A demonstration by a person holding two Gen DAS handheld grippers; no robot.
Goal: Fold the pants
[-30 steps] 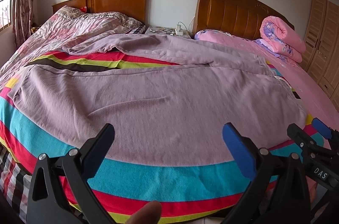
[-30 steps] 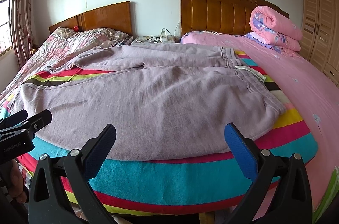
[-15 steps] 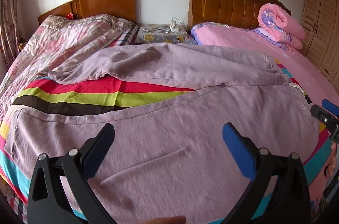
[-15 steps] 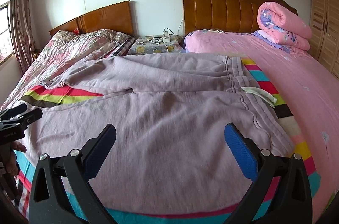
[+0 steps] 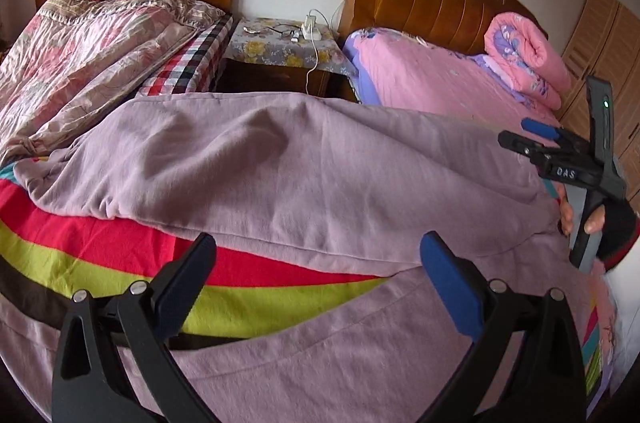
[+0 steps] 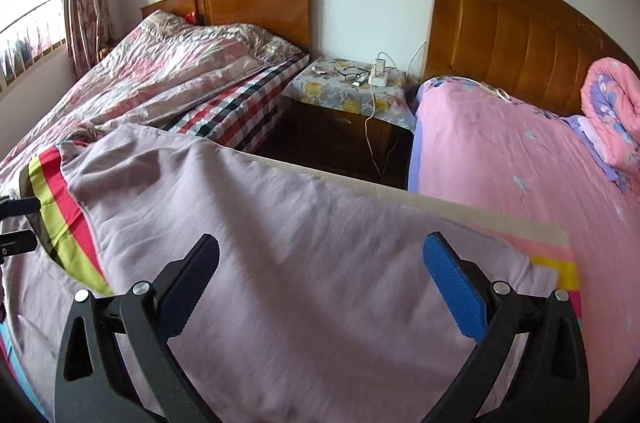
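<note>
Mauve pants [image 5: 304, 167] lie spread flat on a striped blanket [image 5: 248, 275], the two legs forming a V with the blanket showing between them. My left gripper [image 5: 320, 279] is open and empty, hovering over the gap between the legs. My right gripper [image 6: 320, 279] is open and empty above the far leg [image 6: 304, 231] near the blanket's far edge. The right gripper also shows at the right of the left wrist view [image 5: 536, 139]. The left gripper's tips show at the left edge of the right wrist view [image 6: 16, 223].
The blanket spans two beds: one with a floral quilt [image 6: 168, 79] on the left, one with a pink sheet [image 6: 512, 175] on the right. A nightstand [image 6: 352, 103] with chargers stands in the gap between them. A rolled pink quilt [image 5: 528, 59] lies by the right headboard.
Both grippers have moved forward over the pants toward the headboards, from the near blanket edge to above the legs. Both stay open and empty.
</note>
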